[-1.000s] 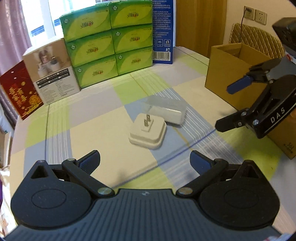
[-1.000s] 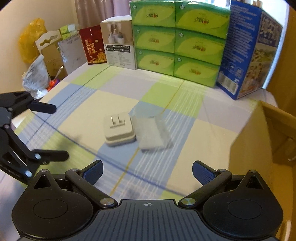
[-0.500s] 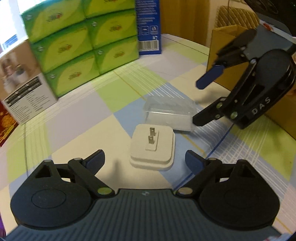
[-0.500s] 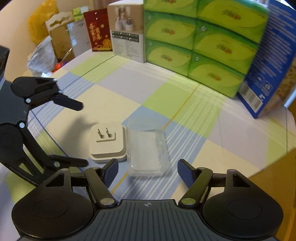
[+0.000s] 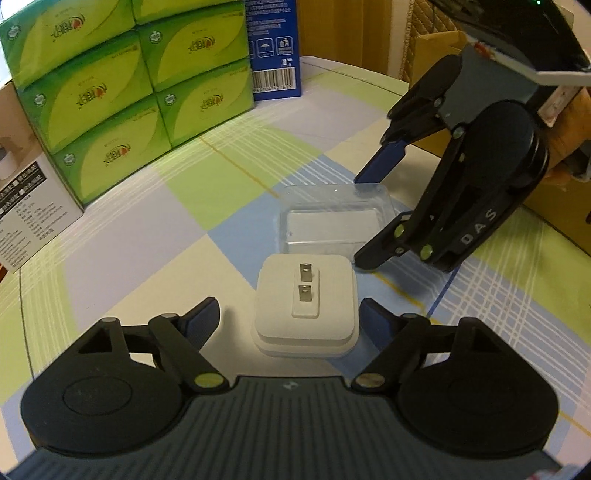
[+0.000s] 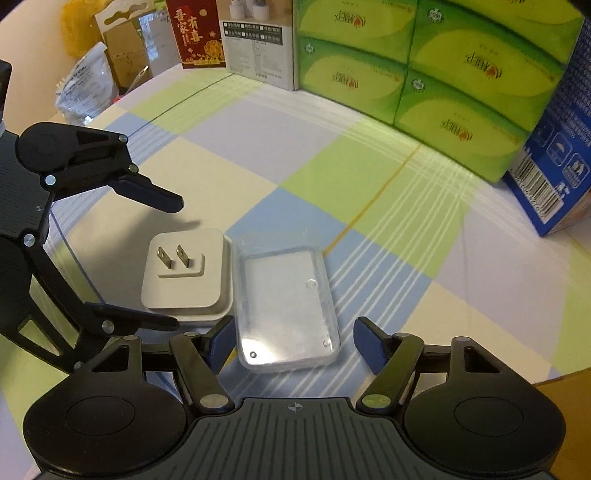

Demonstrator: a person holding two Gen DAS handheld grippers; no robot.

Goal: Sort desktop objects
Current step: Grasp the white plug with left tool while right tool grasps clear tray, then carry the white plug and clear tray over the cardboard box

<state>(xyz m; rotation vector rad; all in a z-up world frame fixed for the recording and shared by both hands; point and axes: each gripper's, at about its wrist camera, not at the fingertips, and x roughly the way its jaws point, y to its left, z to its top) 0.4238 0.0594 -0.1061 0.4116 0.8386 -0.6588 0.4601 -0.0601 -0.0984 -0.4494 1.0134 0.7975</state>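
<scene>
A white plug adapter (image 5: 306, 306) lies prongs-up on the checked tablecloth, touching a clear plastic box (image 5: 332, 221) beyond it. My left gripper (image 5: 290, 321) is open, with one finger on each side of the adapter's near end. In that view my right gripper (image 5: 365, 218) comes in from the right, open, across the clear box's right end. In the right wrist view the clear box (image 6: 288, 306) lies between the open fingers of my right gripper (image 6: 295, 343). The adapter (image 6: 184, 273) sits to its left, inside the open left gripper (image 6: 170, 262).
Stacked green tissue boxes (image 5: 122, 92) and a blue carton (image 5: 273, 48) line the back of the table. A cardboard box (image 5: 554, 199) stands at the right. A white product box (image 6: 258, 40), a red card (image 6: 195, 33) and a plastic bag (image 6: 85, 92) sit at the far left edge.
Both grippers have moved forward and down. The adapter now sits between the left fingers and the clear box between the right fingers. Neither object has moved.
</scene>
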